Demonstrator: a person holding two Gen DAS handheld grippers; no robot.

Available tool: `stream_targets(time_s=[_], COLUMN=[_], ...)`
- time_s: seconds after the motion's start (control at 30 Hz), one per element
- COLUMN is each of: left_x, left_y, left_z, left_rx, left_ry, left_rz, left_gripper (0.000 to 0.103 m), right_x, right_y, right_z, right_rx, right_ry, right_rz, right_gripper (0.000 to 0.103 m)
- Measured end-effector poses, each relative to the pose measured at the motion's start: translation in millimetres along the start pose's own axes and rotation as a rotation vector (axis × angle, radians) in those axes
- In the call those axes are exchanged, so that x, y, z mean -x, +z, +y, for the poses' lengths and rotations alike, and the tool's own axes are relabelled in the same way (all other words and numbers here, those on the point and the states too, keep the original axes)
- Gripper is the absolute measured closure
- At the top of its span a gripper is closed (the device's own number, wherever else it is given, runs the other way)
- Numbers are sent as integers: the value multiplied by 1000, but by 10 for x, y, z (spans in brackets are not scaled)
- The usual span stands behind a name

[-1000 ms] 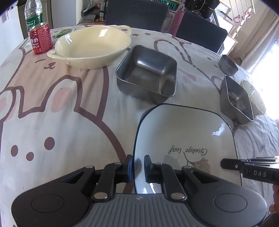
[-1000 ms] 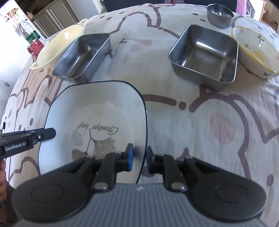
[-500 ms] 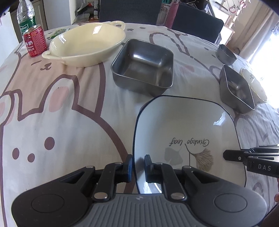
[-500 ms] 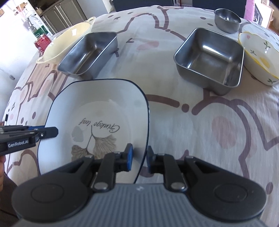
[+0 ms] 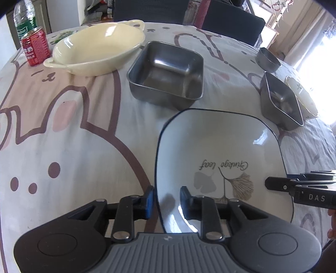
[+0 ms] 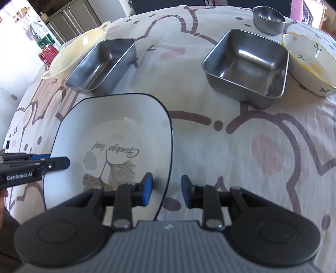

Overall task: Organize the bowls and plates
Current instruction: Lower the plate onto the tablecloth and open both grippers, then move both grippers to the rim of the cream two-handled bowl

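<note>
A white square plate (image 5: 220,151) with a dark rim and a ginkgo leaf print lies on the tablecloth; it also shows in the right wrist view (image 6: 113,142). My left gripper (image 5: 167,198) is open, its jaws astride the plate's left rim. My right gripper (image 6: 167,189) is open, its jaws astride the plate's right rim. Each gripper's fingers show in the other's view: right fingers (image 5: 277,185), left fingers (image 6: 58,163). Behind the plate stand a square steel bowl (image 5: 166,72), a second square steel bowl (image 6: 245,65), and a cream oval dish (image 5: 96,49).
A small round steel bowl (image 6: 267,16) and a flowered white bowl (image 6: 308,63) stand at the far right. A red can (image 5: 34,49) and a water bottle (image 5: 24,21) stand at the far left corner. Dark chairs (image 5: 229,19) line the far edge.
Both grippers have opened and let go of the plate's rims. The plate has come down nearer the steel bowl and now rests on the cloth.
</note>
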State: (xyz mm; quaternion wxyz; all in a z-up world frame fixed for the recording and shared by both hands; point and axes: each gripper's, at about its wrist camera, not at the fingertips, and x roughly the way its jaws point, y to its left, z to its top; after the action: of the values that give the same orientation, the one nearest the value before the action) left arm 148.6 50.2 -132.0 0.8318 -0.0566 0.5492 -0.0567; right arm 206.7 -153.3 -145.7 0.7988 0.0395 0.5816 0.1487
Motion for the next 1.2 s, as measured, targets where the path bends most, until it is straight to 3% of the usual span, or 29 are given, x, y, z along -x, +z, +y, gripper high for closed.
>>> stream_targets(time_s=[0.13,0.33,0.4,0.6,0.77,1.03,1.2], left_x=[24,53,63,118,219,547,870], left_y=[-1,-8,-14,-44,-55,-53,-11], left_z=[-23,-32,-32,-13,-26,-39,29], left_rx=[-14,-12,-20,-28,-63,-106,-113], left_ry=[-7,-5,-7,-21,-24,-56,-47], left_rz=[-9,-13,-13,-24,-59,-162,-280], left_gripper=[62,39,26,12,3,0,0], right_x=[15,62,86,198,332,659,891], right_y=[-26,-85,-109,-168,-202,-236,-211], right_z=[-1,-46,-67,-100,-131,-165,-118], right_rx=[-3,-27,-31,-28,-34,-44,-13], right_ry=[-10,-52,-58,-39,-11,58,85], right_rz=[-3,-5,-9,-48,-91,-168,-247], right_gripper=[61,40,29,16,1,0,0])
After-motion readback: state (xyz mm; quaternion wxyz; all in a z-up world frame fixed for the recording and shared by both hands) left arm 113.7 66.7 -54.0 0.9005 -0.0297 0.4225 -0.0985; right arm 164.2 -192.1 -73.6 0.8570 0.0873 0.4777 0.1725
